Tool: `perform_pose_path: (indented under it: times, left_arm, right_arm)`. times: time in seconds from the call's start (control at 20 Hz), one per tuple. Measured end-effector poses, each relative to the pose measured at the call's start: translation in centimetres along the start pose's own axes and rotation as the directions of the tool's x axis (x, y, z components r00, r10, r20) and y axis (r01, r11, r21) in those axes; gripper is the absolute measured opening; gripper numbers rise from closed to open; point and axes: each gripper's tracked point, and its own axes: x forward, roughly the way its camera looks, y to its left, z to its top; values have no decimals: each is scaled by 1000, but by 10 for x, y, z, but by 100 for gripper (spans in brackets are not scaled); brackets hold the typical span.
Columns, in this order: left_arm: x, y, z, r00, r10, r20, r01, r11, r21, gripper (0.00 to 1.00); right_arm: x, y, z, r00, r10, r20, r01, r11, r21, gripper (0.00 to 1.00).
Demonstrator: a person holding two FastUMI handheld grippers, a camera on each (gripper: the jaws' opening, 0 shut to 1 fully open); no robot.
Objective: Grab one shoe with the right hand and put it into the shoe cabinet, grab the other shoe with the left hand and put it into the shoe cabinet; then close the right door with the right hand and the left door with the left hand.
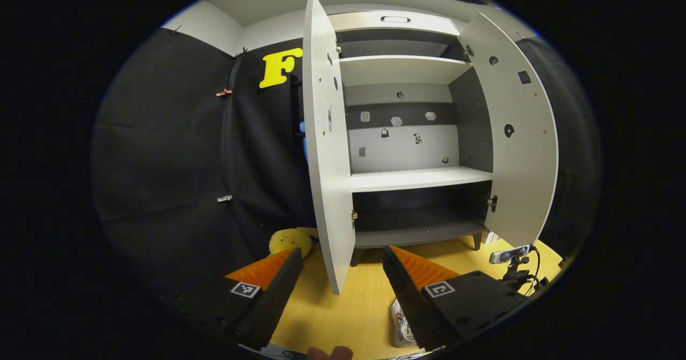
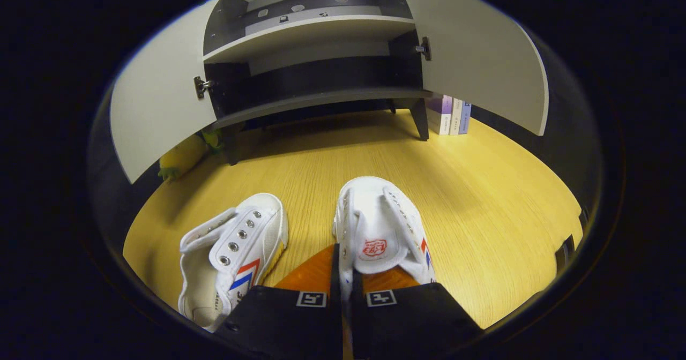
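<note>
Two white canvas shoes with red and blue stripes lie on the yellow wooden floor (image 2: 482,188) in front of the open shoe cabinet (image 2: 316,100). In the right gripper view my right gripper (image 2: 343,253) is shut on the left side wall of the right-hand shoe (image 2: 378,226). The other shoe (image 2: 236,247) lies free just to its left. In the left gripper view my left gripper (image 1: 343,250) hangs open and holds nothing, facing the cabinet's left door (image 1: 327,151). Part of a white shoe (image 1: 402,322) shows below its fingers.
Both doors stand wide open, the right door (image 1: 514,135) and the left one (image 2: 155,119). The shelves (image 1: 418,178) are bare. A yellow plush toy (image 1: 289,240) lies left of the cabinet, books (image 2: 450,114) stand at its right leg, and a small camera on a stand (image 1: 512,258) is at the right.
</note>
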Motion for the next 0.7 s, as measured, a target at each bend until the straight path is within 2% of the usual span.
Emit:
perform_pose_path:
  times: [0.1,0.15,0.25,0.5,0.7]
  left_arm:
    - [2,-2,-1,1000,-1,-6,1,1000,1,95]
    - [4,-3,-1,1000,-3,-6,3,1000,2,95]
    - [7,-5,-1,1000,-8,-6,8,1000,5,95]
    - [16,-9,3,1000,-19,-7,19,1000,-2,95]
    - [21,-17,9,999,-40,0,40,999,-17,95]
  right_arm:
    - [1,-1,0,1000,8,-26,-9,999,-35,10]
    - [0,-1,1,999,18,-40,-19,999,-31,6]
    - [-2,-1,10,998,47,-40,-47,999,14,5]
    - [-25,-6,45,994,104,-21,-103,993,53,6]
    - [-58,-3,91,990,144,12,-144,989,36,5]
